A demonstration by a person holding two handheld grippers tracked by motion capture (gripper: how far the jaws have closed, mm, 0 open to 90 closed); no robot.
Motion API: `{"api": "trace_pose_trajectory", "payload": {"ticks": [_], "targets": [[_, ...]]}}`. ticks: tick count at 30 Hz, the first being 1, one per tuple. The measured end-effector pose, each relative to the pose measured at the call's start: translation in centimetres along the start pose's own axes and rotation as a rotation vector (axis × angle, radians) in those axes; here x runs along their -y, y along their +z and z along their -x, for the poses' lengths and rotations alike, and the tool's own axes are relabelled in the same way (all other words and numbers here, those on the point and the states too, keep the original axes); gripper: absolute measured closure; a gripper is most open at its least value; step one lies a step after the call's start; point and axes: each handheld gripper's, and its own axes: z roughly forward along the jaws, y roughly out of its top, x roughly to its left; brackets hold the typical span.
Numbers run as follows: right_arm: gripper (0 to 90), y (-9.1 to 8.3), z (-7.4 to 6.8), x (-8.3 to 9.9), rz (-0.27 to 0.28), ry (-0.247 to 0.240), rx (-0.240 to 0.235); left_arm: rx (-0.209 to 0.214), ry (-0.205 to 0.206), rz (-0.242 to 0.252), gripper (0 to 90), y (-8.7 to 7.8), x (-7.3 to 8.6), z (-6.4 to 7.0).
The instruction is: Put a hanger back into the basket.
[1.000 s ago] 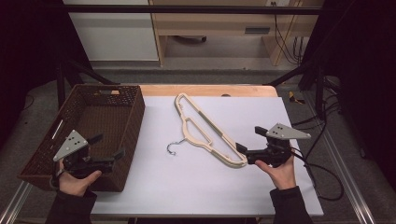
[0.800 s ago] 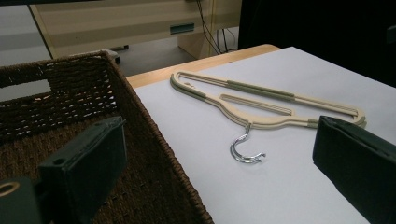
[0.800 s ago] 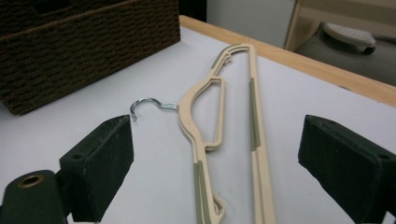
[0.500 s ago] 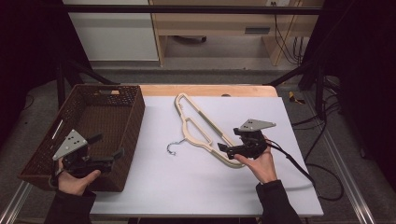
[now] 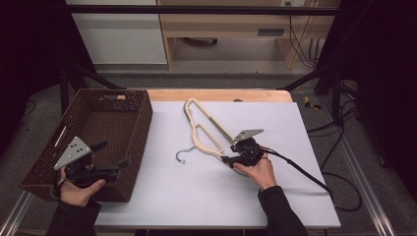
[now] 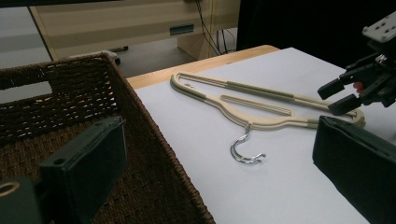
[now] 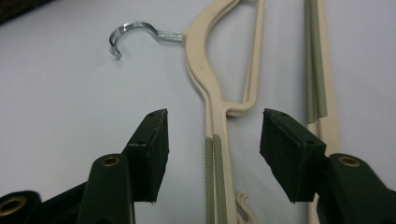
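While the table point(image 5: 305, 147) carries a wicker basket point(image 5: 140, 123) at its left edge, the cream hanger point(image 5: 204, 132) lies flat mid-table. Right tool point(image 5: 230, 158), jaws open, straddles its shoulder; closing seems next. Left tool point(image 5: 112, 158) hovers open over the basket.

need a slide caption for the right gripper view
Open right gripper straddling one beige arm of the clothes hanger on the white table, metal hook ahead.
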Motion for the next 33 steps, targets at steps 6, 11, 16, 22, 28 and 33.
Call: {"api": "trace_pose_trajectory", "payload": {"ticks": [6, 11, 16, 22, 28, 33], "targets": [[50.1, 1.6, 0.6, 0.7, -0.069, 0.018, 0.007, 0.001, 0.000, -0.007, 2.7, 0.2, 0.1, 0.0], [56.9, 2.6, 0.7, 1.1, -0.121, 0.022, 0.015, 0.005, 0.006, -0.012, 2.8, 0.2, 0.1, 0.1], [67.4, 3.1, 1.0, 1.2, -0.142, 0.044, -0.017, 0.004, 0.002, -0.010, 2.9, 0.2, 0.1, 0.0], [74.9, 3.0, 1.1, 1.1, -0.149, 0.089, -0.045, 0.008, 0.004, -0.011, 3.1, 0.3, 0.1, 0.1], [78.6, 2.7, 1.3, 1.1, -0.146, 0.101, -0.062, 0.008, 0.001, -0.011, 3.2, 0.4, 0.1, 0.2], [78.7, 2.5, 1.2, 1.0, -0.138, 0.117, -0.054, 0.011, 0.009, -0.017, 3.3, 0.5, 0.2, 0.2]]}}
